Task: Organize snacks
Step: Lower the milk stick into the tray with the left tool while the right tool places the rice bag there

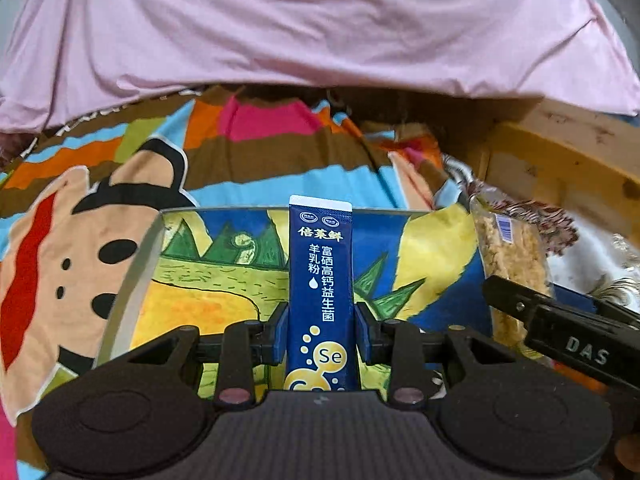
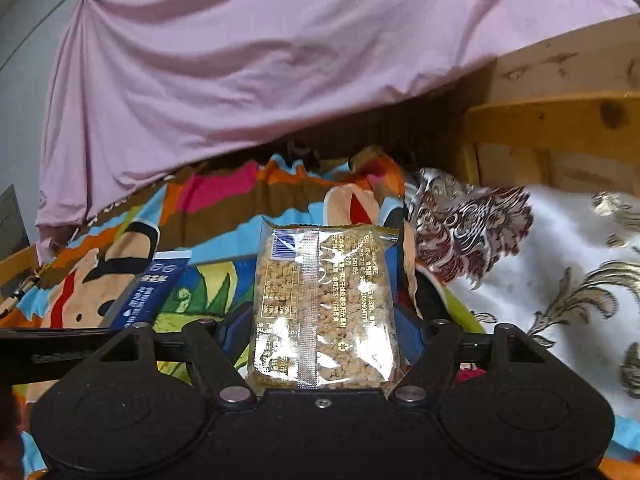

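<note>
In the left wrist view, the left gripper (image 1: 320,332) clamps a blue powder sachet (image 1: 320,280) upright above a colourful picture board (image 1: 224,280) on the cartoon bedsheet (image 1: 80,240). In the right wrist view, the right gripper (image 2: 324,328) grips a clear-wrapped cereal bar (image 2: 324,304) over the same bed, beside a white patterned cloth (image 2: 560,264).

Blue milk-powder stick sachet (image 1: 320,280): smooth, glossy printed film. Crispy rice bar pack (image 2: 326,312): clear shiny plastic wrap with glare, rough crumbly grain inside. Pink sheet (image 1: 320,28) at 12 o'clock: matt, creased cloth. Cartoon bedspread (image 1: 60,248): matt cotton print. Bed frame (image 2: 560,128) at 2 o'clock: knotty bare wood. Gripper bodies: matt black plastic.
</note>
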Action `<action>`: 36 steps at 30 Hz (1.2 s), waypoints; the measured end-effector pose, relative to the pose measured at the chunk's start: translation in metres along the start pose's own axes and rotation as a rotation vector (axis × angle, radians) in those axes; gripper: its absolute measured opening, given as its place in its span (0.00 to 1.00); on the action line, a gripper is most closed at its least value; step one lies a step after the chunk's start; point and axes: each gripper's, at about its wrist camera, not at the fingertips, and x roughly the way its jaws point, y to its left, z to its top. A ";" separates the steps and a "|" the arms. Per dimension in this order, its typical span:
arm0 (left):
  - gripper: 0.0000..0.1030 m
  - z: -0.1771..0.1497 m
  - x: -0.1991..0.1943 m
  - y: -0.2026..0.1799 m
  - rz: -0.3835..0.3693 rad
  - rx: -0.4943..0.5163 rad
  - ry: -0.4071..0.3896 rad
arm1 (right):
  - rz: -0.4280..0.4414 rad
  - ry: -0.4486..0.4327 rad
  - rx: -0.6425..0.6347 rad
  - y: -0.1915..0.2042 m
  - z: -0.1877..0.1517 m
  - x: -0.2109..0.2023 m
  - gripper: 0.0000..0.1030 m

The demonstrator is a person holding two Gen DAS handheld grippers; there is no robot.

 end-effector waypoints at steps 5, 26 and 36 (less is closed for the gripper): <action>0.36 -0.003 0.031 0.004 0.009 -0.018 0.085 | 0.005 0.109 -0.053 0.006 -0.010 0.019 0.72; 0.75 -0.018 0.044 0.019 0.015 -0.113 0.119 | 0.001 0.152 -0.134 0.021 -0.012 0.024 0.89; 0.98 -0.015 -0.028 0.044 0.011 -0.212 -0.080 | 0.017 -0.036 -0.100 0.029 0.018 -0.043 0.99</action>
